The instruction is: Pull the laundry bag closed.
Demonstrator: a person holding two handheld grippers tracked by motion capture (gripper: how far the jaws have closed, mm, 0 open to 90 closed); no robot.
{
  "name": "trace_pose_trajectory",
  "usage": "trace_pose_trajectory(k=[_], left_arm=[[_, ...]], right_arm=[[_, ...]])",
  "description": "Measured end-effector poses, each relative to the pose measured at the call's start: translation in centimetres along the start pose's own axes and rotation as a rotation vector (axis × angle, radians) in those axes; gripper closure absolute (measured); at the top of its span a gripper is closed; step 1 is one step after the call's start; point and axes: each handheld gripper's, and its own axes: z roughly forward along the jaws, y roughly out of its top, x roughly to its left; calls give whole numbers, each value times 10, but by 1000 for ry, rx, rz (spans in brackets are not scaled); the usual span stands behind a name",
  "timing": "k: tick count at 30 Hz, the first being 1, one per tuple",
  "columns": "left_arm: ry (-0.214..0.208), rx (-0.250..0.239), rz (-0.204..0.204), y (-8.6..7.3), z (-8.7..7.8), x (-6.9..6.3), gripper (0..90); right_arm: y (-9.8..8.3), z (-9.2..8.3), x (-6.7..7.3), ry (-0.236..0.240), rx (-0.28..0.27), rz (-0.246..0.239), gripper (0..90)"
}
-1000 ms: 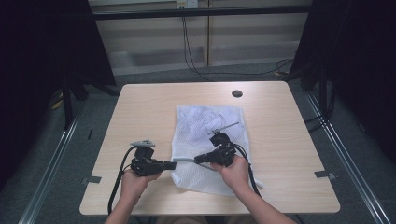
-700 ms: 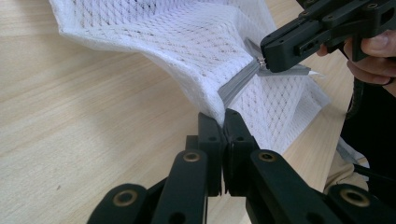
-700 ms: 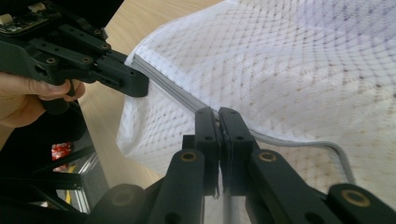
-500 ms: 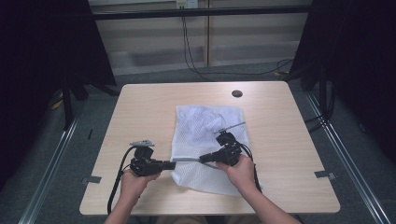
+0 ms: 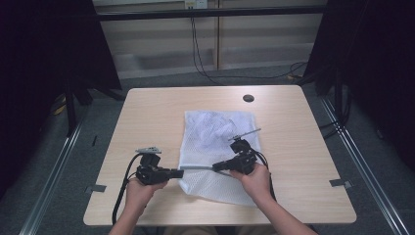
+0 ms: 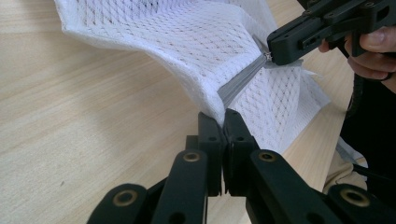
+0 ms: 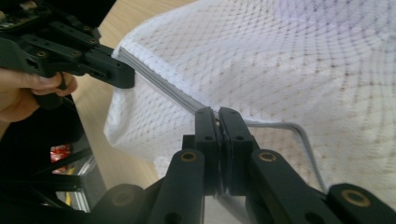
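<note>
A white mesh bag [image 5: 220, 129] lies flat on the middle of the wooden table [image 5: 147, 112]. Its grey zipper [image 5: 198, 168] runs along the near left edge and is stretched taut between the two grippers. My left gripper [image 5: 181, 172] is shut on the bag's corner at the zipper's end [image 6: 223, 116]; the mesh [image 6: 187, 42] is lifted there. My right gripper [image 5: 215, 168] is shut on the zipper [image 7: 163, 88] farther along, jaws pinched together [image 7: 218, 114]. Each gripper view shows the other gripper, the right [image 6: 280, 46] and the left [image 7: 123, 77], at the zipper's far end.
A round black hole [image 5: 248, 98] sits near the table's far edge. A black cable [image 5: 122, 191] loops from the left gripper off the near edge. Bare wood lies left and right of the bag. Dark frames and rails flank the table.
My right gripper has shifted slightly to the right, and the grey zipper stretch between the two grippers looks a little longer. The left gripper has stayed put.
</note>
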Motion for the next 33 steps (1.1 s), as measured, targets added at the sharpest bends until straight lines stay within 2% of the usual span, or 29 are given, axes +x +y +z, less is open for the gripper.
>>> trace_pose_trajectory(k=[7, 10, 13, 17, 27, 33], left_arm=[[11, -1, 0, 0, -2, 1, 882], [1, -7, -10, 0, -2, 2, 882], [10, 0, 1, 0, -2, 2, 882], [-1, -4, -10, 0, -2, 2, 882], [-1, -5, -18, 0, -2, 1, 882], [4, 1, -7, 0, -2, 2, 882]], right_arm=[[0, -1, -2, -9, -1, -2, 869], [-1, -4, -4, -2, -4, 15, 869], [-2, -4, -4, -5, -3, 7, 870], [-2, -5, -5, -6, -2, 1, 869], [-3, -9, -7, -6, -7, 18, 870], [-4, -9, -8, -4, -4, 19, 870]])
